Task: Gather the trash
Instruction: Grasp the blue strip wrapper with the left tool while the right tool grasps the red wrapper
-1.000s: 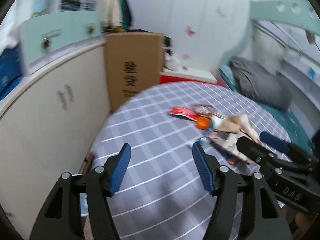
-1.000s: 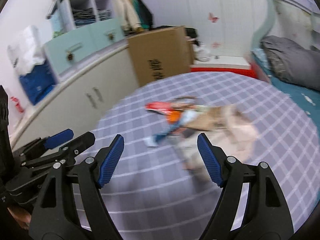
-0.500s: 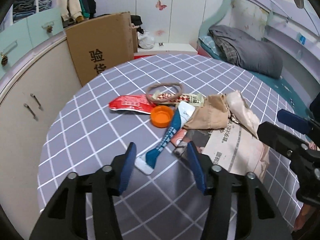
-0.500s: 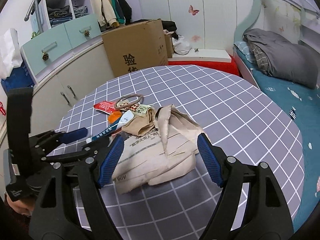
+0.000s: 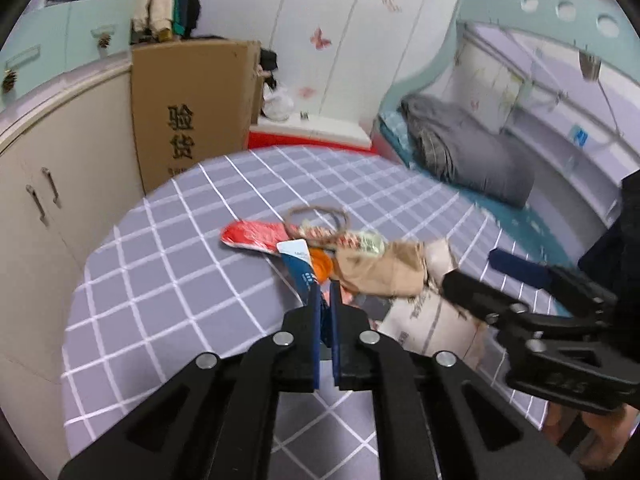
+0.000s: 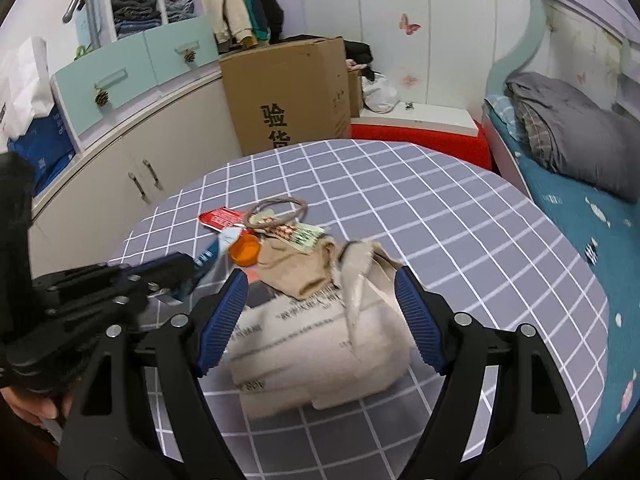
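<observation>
cardboard box (image 6: pixel 288 92) | grey quilt (image 6: pixel 572 132) on bed | cabinet (image 5: pixel 52 184)

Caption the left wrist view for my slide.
Left gripper shut on blue-and-white wrapper beside trash pile on checked table.

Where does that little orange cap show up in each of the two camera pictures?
Left wrist view: the orange cap sits mid-picture, just beyond the shut jaws.
Right wrist view: left of centre, above the left jaw's tip.
Shared landmark: the cardboard box behind the table.
</observation>
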`<move>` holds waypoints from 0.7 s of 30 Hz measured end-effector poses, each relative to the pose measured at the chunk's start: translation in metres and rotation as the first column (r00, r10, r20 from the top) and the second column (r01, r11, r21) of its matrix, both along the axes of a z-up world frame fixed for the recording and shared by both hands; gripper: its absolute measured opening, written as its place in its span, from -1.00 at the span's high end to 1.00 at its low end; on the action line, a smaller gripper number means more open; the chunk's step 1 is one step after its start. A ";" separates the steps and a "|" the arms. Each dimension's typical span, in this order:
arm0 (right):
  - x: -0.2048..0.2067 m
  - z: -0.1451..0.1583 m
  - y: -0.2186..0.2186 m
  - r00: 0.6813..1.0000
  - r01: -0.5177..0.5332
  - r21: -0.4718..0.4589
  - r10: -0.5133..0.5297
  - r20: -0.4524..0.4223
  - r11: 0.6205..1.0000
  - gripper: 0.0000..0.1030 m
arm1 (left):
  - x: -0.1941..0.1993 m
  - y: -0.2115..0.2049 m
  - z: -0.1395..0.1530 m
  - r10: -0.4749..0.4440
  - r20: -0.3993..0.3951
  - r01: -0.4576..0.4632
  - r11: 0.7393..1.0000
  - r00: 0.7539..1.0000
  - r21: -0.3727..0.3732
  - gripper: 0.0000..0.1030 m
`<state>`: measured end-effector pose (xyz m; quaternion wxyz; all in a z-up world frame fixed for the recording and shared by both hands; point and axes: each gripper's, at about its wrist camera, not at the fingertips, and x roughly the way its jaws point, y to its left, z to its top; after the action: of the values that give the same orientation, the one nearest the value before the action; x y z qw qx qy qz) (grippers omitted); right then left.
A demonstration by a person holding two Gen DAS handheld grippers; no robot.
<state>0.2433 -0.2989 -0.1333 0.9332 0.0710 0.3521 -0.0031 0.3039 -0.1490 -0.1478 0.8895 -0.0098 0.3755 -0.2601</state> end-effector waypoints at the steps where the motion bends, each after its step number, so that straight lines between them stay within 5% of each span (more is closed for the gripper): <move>1: 0.004 0.001 0.003 1.000 -0.015 0.001 0.015 -0.003 1.000 -0.45 | 0.000 0.005 0.004 0.016 0.017 -0.016 1.000 1.000 -0.010 0.93; 5: 0.024 0.002 0.020 0.997 -0.070 -0.029 0.070 -0.018 0.997 -0.31 | 0.003 0.032 0.019 0.104 0.074 -0.102 0.994 0.992 -0.032 1.00; 9: 0.054 -0.003 0.044 0.986 -0.158 -0.100 0.151 -0.074 0.982 0.11 | 0.013 0.055 0.021 0.159 0.084 -0.157 0.987 0.984 -0.032 1.00; 14: 0.085 -0.018 0.071 0.968 -0.229 -0.223 0.196 -0.158 0.948 0.15 | 0.027 0.066 0.001 0.149 -0.020 -0.149 0.989 0.989 -0.001 0.99; 17: 0.090 -0.019 0.071 0.968 -0.223 -0.206 0.191 -0.165 0.953 0.15 | 0.029 0.071 -0.009 0.136 -0.074 -0.138 0.990 0.988 -0.019 0.96; 21: 0.088 -0.017 0.065 0.973 -0.200 -0.169 0.176 -0.149 0.965 0.14 | 0.029 0.070 -0.019 0.130 -0.089 -0.134 0.990 0.988 -0.040 0.36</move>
<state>0.3313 -0.2334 -0.1502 0.9064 -0.0492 0.4167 0.0484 0.3332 -0.0786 -0.1667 0.8872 -0.0662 0.4061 -0.2085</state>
